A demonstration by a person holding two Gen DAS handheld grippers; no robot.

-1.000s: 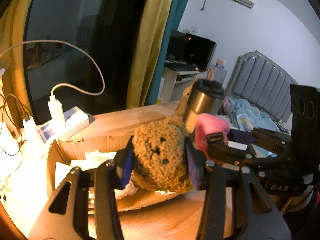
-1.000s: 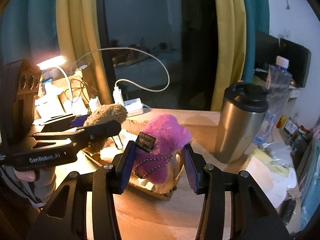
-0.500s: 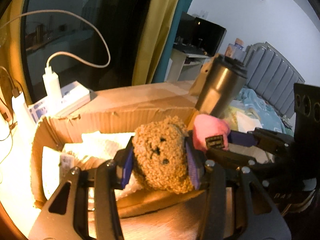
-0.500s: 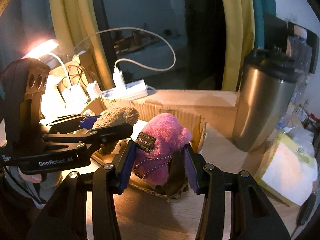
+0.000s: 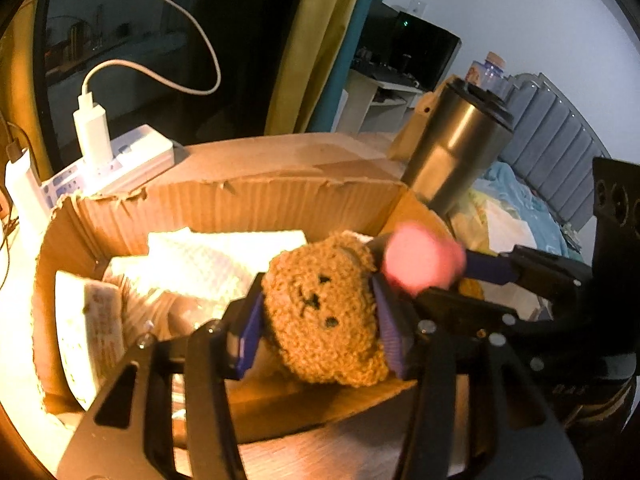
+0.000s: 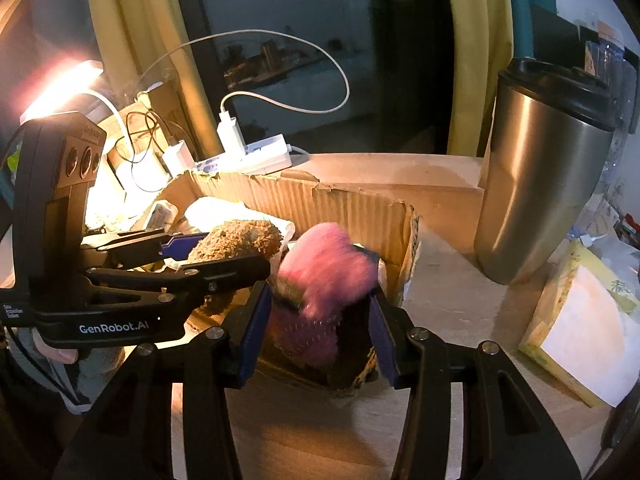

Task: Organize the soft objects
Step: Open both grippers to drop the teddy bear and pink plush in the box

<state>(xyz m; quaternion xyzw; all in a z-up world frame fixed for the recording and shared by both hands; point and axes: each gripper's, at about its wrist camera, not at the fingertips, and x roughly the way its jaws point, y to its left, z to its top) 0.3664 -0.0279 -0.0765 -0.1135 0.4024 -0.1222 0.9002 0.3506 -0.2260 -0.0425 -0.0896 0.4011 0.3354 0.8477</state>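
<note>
My left gripper (image 5: 320,328) is shut on a brown curly bear toy (image 5: 324,316) and holds it over the near edge of an open cardboard box (image 5: 248,208). The bear also shows in the right wrist view (image 6: 236,240). My right gripper (image 6: 320,320) stands with its jaws apart; the pink fluffy toy (image 6: 324,276) between them is blurred and tilted over the box's right corner (image 6: 360,216). The pink toy shows blurred in the left wrist view (image 5: 420,258).
White tissue packs (image 5: 208,264) lie inside the box. A steel tumbler with black lid (image 6: 544,176) stands right of the box. A power strip with chargers (image 6: 248,156) sits behind it. A yellow paper pack (image 6: 584,324) lies at the right.
Both grippers moved forward and down over the box. The right jaws have widened and the pink toy has shifted, now blurred. The left still grips the bear.
</note>
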